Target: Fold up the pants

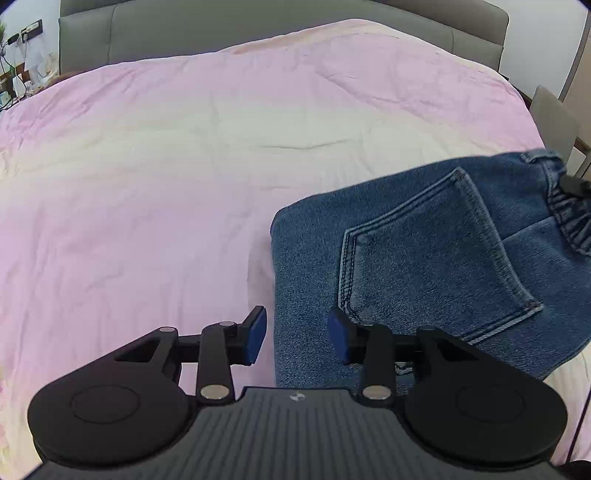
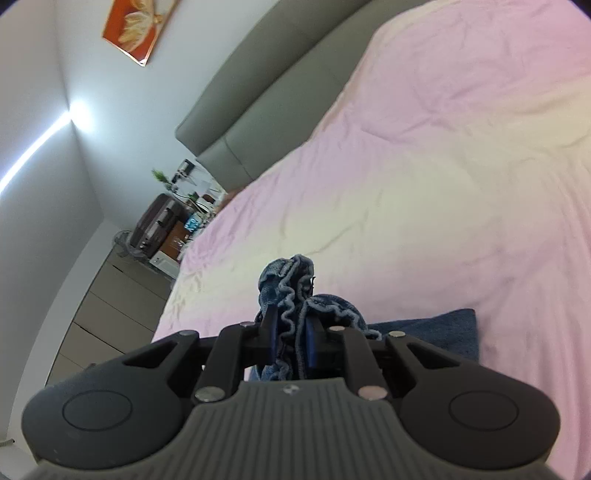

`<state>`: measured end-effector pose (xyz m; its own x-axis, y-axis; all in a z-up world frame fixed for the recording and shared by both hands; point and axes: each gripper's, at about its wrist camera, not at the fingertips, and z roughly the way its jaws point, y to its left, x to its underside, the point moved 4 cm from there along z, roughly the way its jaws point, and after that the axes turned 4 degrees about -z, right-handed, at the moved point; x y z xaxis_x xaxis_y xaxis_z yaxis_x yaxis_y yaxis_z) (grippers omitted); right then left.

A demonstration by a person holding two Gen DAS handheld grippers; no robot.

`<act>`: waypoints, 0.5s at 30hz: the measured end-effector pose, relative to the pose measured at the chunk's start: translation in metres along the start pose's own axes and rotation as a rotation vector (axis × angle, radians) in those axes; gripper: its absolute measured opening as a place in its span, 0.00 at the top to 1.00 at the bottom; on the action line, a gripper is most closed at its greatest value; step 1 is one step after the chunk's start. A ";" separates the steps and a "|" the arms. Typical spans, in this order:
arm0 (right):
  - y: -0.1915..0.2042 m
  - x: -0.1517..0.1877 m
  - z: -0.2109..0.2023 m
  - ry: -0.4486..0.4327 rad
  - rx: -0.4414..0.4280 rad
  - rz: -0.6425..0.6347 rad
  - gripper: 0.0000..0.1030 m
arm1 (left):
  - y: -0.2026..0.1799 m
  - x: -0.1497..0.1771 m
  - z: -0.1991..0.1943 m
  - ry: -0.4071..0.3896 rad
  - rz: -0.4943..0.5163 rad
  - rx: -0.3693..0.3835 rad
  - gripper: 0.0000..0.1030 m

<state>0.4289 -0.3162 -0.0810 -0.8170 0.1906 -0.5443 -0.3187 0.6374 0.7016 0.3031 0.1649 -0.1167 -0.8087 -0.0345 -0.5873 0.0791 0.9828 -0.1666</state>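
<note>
- Jaws on the left gripper stand spread wide with nothing between the blue pads, hovering at the left edge of the jeans; those on the right gripper are clenched on the ruffled elastic waistband, which bunches up between and above its pads
- Bed fills most of both views, covered by a wrinkled pink and cream sheet
- Headboard, grey and padded, runs along the far side of the bed
- Jeans lie folded on the near right part of the bed, back pocket facing up, with the waistband end lifted toward the right
- Dresser with grey drawers stands beside the bed, cluttered on top
- Picture, orange, hangs on the white wall above the headboard
</note>
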 end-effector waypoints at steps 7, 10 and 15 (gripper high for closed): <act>-0.085 0.039 0.017 0.095 0.246 0.083 0.92 | -0.001 -0.002 0.014 0.025 0.029 0.008 0.58; -0.081 0.038 0.024 0.102 0.294 0.049 0.91 | -0.002 -0.004 0.019 0.038 0.037 0.008 0.58; -0.038 0.032 0.014 0.097 0.403 -0.165 0.71 | -0.007 -0.002 0.007 0.014 0.050 0.034 0.58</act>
<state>0.4215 -0.3243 -0.1314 -0.8184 0.0031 -0.5746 -0.2516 0.8971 0.3632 0.3083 0.1563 -0.1199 -0.8115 0.0171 -0.5841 0.1390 0.9765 -0.1645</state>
